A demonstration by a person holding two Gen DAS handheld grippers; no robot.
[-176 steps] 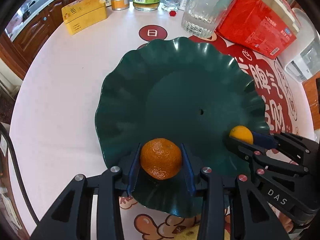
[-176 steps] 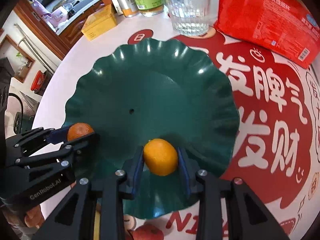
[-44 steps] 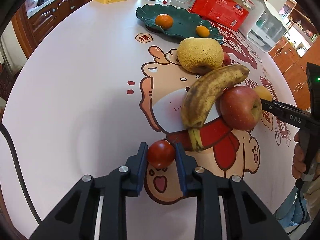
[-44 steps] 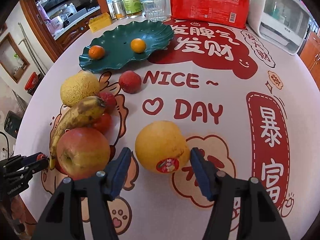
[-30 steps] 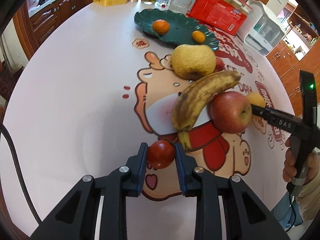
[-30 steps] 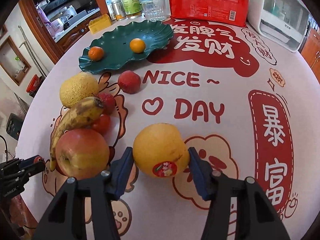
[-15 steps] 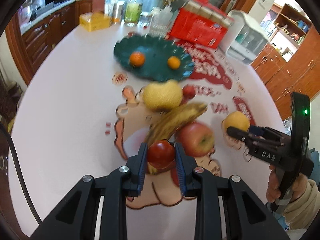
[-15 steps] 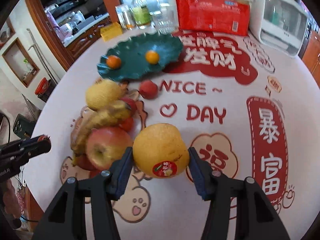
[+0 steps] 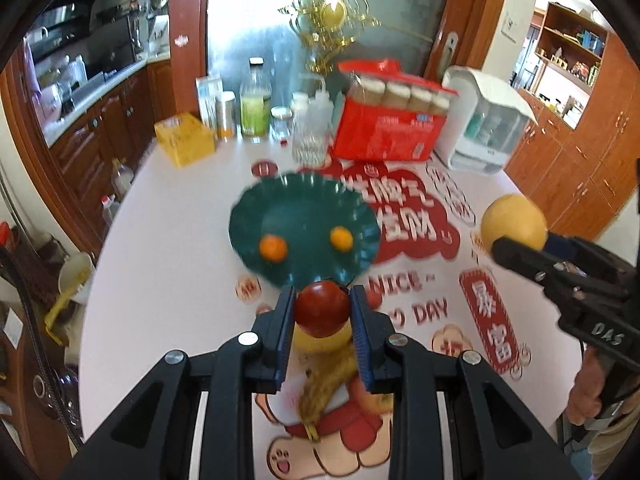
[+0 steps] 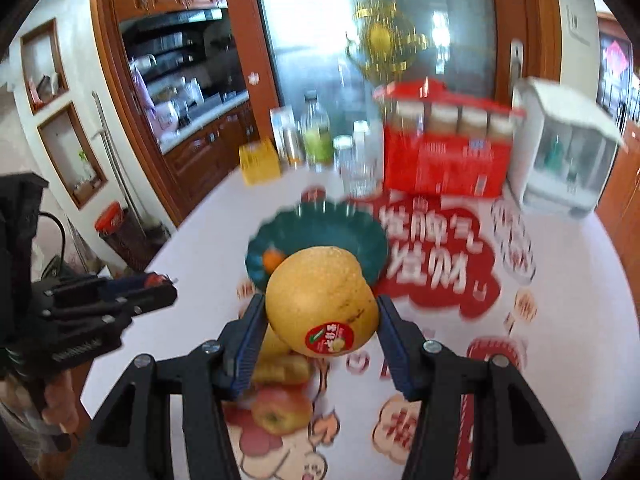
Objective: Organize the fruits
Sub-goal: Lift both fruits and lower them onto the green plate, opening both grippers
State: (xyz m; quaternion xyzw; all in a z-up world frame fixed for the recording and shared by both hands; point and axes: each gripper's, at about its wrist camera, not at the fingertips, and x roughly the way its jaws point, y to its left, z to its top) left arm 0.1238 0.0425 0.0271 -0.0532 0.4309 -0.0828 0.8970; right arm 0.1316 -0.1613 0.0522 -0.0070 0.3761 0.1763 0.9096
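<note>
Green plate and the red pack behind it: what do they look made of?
Green plate: probably glazed ceramic or glossy plastic; dark, scalloped rim with small highlights, but motion blur leaves it open. Red pack: thin plastic film wrapped over a row of cups, judging by its sheen and the clear top showing them.

The worktop point(image 9: 168, 240) is white, printed with big red patches carrying white characters, red lettering and a cartoon figure in red and cream. The scalloped plate point(image 9: 304, 208) is dark green; two small oranges point(image 9: 273, 249) on it are bright orange. The tomato point(image 9: 322, 309) is deep red, between blue pads point(image 9: 285, 332) on a black left hand-held gripper point(image 9: 322, 320). The pear point(image 10: 322, 300) is speckled golden yellow with a red, green and yellow sticker point(image 10: 330, 338). The banana point(image 9: 324, 384) is yellow mottled brown, the apple point(image 10: 280, 410) red blending to yellow. The carton point(image 9: 390, 128) is red, the box point(image 9: 185, 140) yellow.
</note>
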